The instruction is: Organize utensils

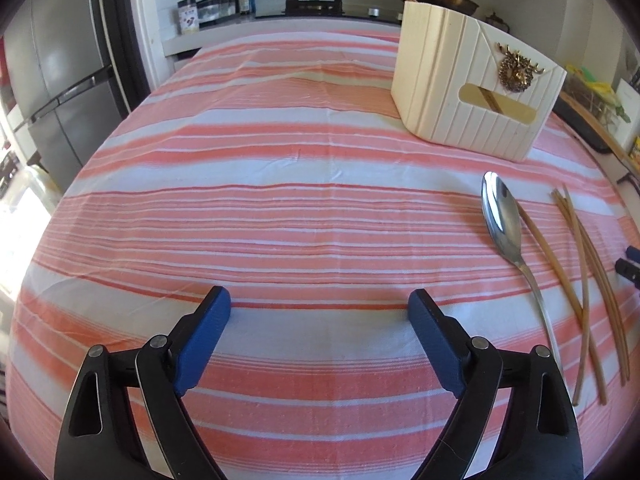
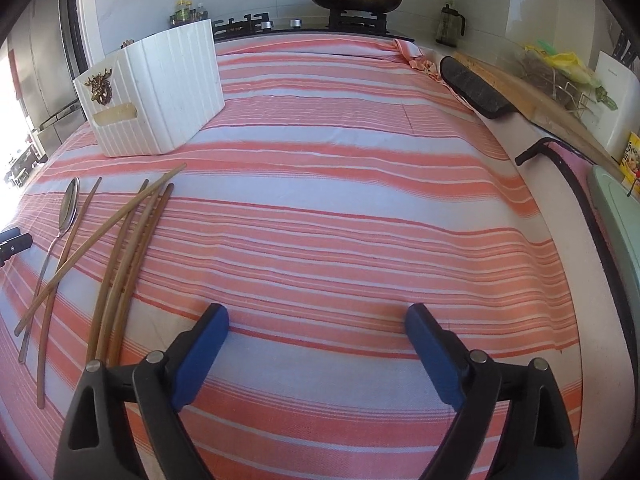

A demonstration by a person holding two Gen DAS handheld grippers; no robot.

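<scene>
Striped tablecloth (image 1: 280,160); jar (image 1: 188,16) label unreadable

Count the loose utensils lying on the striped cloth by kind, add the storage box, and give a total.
Spoon: 1
Loose chopsticks: 5
White box: 1
Total: 7

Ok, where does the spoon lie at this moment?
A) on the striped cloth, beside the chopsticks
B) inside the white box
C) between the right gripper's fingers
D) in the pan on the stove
A: the spoon lies flat on the striped cloth next to the loose chopsticks, in front of the white box, and both grippers are open with nothing in them.
</scene>
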